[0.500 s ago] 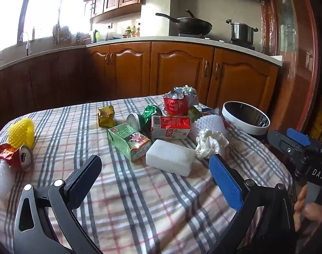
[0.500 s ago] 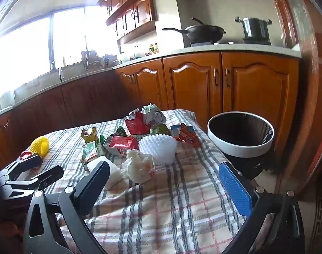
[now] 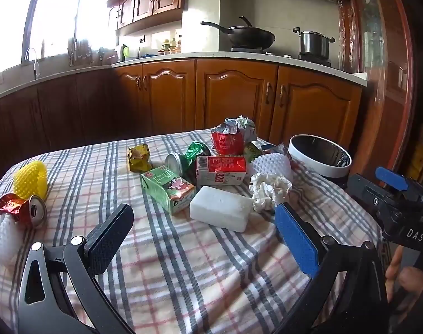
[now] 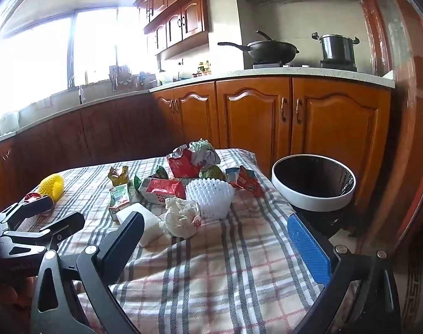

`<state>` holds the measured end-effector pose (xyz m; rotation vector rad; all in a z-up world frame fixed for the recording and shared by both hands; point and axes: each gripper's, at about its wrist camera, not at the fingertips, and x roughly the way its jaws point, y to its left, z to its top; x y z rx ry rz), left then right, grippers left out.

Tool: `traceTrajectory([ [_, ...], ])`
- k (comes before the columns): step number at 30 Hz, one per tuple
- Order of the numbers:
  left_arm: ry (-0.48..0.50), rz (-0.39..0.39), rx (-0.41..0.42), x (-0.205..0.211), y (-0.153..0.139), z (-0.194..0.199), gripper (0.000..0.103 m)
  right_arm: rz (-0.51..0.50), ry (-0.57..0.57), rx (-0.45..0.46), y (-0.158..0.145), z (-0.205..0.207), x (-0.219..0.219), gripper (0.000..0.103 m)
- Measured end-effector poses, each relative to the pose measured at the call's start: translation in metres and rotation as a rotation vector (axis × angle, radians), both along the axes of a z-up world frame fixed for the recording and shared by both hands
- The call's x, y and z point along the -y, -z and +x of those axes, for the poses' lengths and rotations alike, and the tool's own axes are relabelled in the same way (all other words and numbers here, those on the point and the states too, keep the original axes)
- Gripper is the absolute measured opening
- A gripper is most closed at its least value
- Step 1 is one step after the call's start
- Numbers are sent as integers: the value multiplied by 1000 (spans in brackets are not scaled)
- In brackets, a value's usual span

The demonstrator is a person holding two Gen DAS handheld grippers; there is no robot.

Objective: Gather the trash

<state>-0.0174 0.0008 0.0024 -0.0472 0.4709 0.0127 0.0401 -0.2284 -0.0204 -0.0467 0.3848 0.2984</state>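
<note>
Trash lies on a plaid-clothed table (image 3: 183, 264): a white foam block (image 3: 221, 213), a green carton (image 3: 168, 188), a red-and-white carton (image 3: 221, 169), crumpled paper (image 3: 269, 190), white foam netting (image 3: 271, 164), a red foil bag (image 3: 228, 142), a yellow net (image 3: 30, 179) and a crushed red can (image 3: 22, 210). A white-rimmed black bin (image 4: 313, 186) stands off the table's right edge. My left gripper (image 3: 203, 239) is open and empty, short of the foam block. My right gripper (image 4: 215, 239) is open and empty, short of the crumpled paper (image 4: 182, 217).
Wooden kitchen cabinets (image 3: 233, 97) run behind the table, with a wok (image 3: 250, 36) and a pot (image 3: 314, 43) on the counter. A wooden door frame (image 3: 383, 83) stands at the right. The right gripper shows at the right edge of the left wrist view (image 3: 389, 194).
</note>
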Motion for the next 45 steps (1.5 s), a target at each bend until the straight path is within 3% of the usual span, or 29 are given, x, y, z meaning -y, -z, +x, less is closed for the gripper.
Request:
traceTrajectory([
  [45,-4,-8,-41,1,5,19,103,48,-26,-14,4,7,0,103],
])
